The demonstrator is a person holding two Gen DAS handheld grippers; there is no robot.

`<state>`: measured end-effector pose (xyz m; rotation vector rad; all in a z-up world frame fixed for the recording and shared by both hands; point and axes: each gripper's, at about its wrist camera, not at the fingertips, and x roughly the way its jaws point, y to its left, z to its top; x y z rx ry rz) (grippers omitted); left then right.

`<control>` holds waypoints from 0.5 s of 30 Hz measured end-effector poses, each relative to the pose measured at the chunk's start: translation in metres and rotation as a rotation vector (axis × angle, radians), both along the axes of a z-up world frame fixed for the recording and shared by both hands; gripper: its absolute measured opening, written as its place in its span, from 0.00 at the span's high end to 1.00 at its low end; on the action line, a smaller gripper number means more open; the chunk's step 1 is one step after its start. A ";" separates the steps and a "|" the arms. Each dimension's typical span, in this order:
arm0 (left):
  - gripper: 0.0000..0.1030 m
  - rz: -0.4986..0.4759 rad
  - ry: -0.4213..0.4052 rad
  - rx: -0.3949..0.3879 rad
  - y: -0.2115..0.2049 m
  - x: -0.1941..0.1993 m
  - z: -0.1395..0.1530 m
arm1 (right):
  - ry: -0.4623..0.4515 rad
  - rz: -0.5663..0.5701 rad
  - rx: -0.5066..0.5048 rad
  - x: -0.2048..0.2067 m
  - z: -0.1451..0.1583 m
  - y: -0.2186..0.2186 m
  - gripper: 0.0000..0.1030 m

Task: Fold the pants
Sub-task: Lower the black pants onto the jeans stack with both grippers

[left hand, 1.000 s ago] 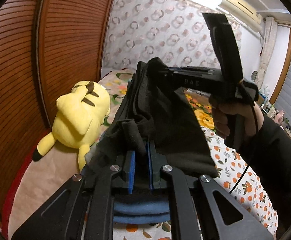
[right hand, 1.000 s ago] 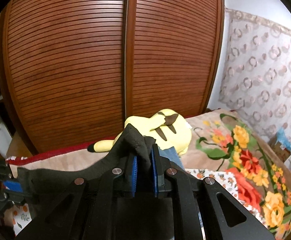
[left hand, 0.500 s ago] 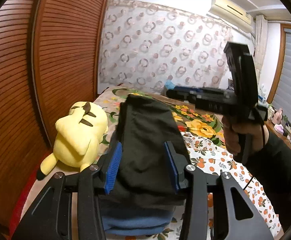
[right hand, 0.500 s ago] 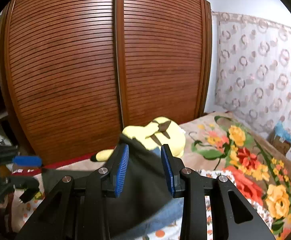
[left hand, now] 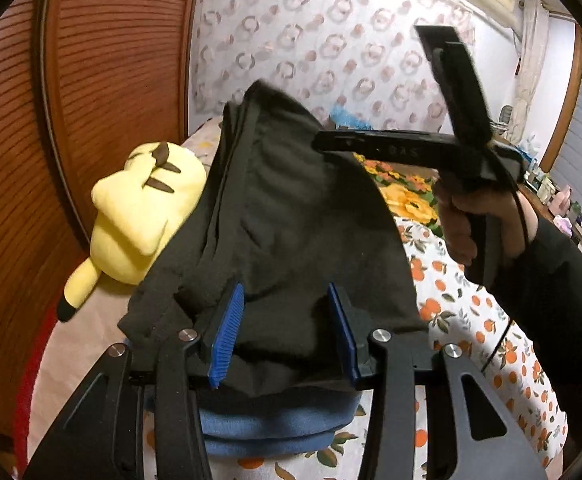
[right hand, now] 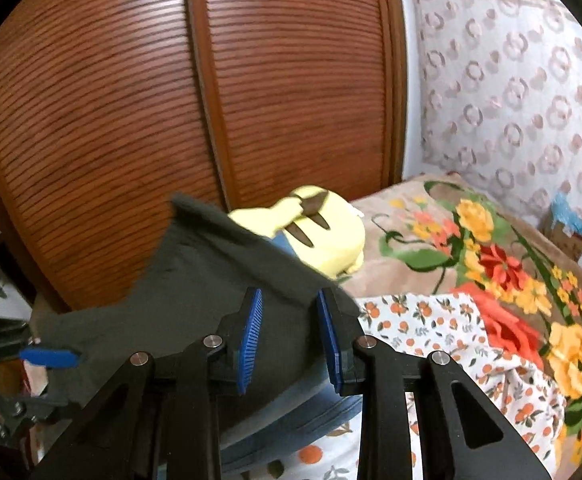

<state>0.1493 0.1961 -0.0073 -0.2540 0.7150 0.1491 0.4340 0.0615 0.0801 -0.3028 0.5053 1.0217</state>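
While the black pants lie in a folded heap on top of a blue folded garment near the bed's wardrobe-side edge, both sets of tongs stand over them without pinching the cloth. The left gripper has its blue pads spread well apart, with the near end of the pants lying between them and bulging up in front; the pads do not press on the fabric. The right gripper is likewise released, though its jaws are drawing together; the dark cloth lies between and under its pads, which do not press on it, and one folded edge rises in a ridge just ahead of them. From the left side I can see the right hand wrapped round that tool's handle, a black sleeve behind it. A yellow plush toy lies just beside the pants, between them and the slatted wooden wardrobe doors. The bed carries a white sheet with oranges and a flowered blanket towards the patterned curtain.
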 end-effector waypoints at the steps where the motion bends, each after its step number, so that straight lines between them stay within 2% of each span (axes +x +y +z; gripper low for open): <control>1: 0.57 -0.002 -0.003 0.005 -0.001 0.000 -0.002 | 0.008 -0.004 -0.001 0.001 -0.001 0.003 0.71; 5: 0.57 -0.004 -0.009 0.011 -0.004 -0.002 -0.002 | 0.026 -0.012 0.007 0.003 -0.004 0.006 0.71; 15: 0.56 -0.008 -0.001 0.031 -0.007 -0.003 0.002 | 0.007 -0.020 0.050 -0.024 -0.001 -0.009 0.71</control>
